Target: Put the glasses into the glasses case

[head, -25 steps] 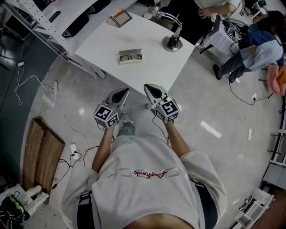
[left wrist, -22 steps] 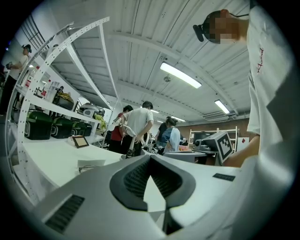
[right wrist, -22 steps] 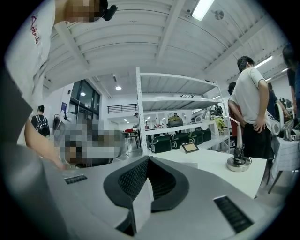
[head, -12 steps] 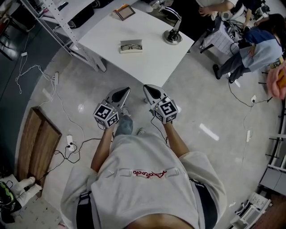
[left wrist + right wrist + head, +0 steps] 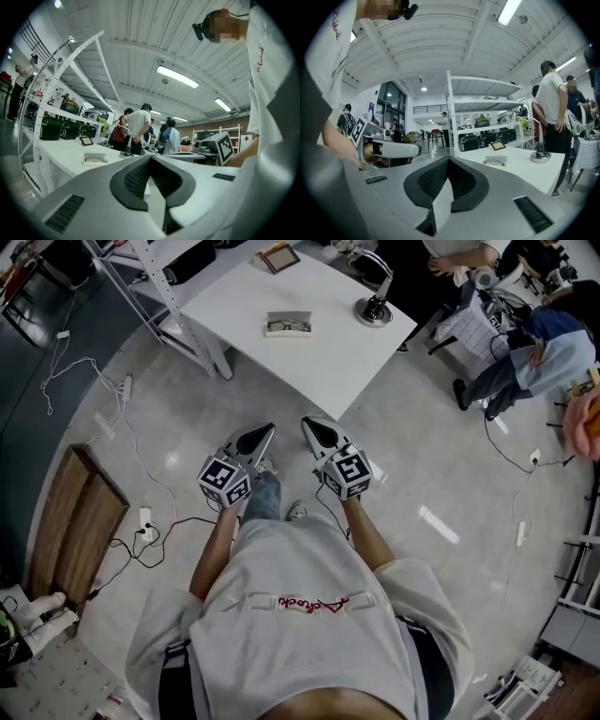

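On the white square table (image 5: 309, 362), well ahead, dark-framed glasses (image 5: 287, 326) lie on the pale rectangular case (image 5: 302, 317). Grey left gripper (image 5: 266, 431) and right gripper (image 5: 307, 424) are both clenched and empty. Risk: arriving closed shoves the glasses off.

Only lettering in view: a red cursive word across the back of the shirt (image 5: 312, 603), too stylised to read. The same red script shows at the frame edge in both gripper views and isn't legible there either. Left cube (image 5: 225, 481) and right cube (image 5: 348, 472) carry black-and-white square code markers, no letters.
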`<state>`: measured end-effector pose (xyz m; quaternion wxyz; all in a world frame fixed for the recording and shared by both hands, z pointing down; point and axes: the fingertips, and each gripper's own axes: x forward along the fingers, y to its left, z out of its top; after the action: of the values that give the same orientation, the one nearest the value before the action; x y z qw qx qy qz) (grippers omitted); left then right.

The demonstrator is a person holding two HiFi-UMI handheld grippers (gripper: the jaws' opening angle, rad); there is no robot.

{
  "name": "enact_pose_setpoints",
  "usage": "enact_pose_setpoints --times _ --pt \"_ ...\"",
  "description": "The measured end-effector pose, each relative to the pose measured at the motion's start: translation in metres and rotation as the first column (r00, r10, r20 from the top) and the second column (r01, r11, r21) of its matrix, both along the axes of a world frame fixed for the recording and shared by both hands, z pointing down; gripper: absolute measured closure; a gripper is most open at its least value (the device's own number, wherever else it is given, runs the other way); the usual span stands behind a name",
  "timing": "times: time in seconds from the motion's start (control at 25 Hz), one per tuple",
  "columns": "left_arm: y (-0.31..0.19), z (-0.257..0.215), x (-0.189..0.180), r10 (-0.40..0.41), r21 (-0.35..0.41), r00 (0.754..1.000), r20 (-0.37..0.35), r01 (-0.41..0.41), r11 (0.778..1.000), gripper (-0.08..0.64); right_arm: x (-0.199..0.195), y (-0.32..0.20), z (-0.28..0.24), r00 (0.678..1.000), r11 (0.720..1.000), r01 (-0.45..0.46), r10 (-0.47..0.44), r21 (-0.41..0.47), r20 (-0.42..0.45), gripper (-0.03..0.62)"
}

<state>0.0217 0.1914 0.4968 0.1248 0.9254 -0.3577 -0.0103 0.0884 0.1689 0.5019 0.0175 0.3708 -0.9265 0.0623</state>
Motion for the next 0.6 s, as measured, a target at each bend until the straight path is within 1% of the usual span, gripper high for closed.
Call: enact_pose_setpoints --times 0.28,0.6 --pt "0.018 0.001 -0.007 -0.014 0.010 1.000 -0.003 0.014 1.000 0.546 -0.004 0.019 0.004 1.000 1.000 0.006 -0.006 -0.004 0.004 0.592" --pt "0.032 0.003 -0.005 -0.006 0.015 1.000 -0.004 0.006 1.000 0.546 -0.006 0.030 0.003 1.000 1.000 0.007 -0.007 0.007 -0.001 0.592"
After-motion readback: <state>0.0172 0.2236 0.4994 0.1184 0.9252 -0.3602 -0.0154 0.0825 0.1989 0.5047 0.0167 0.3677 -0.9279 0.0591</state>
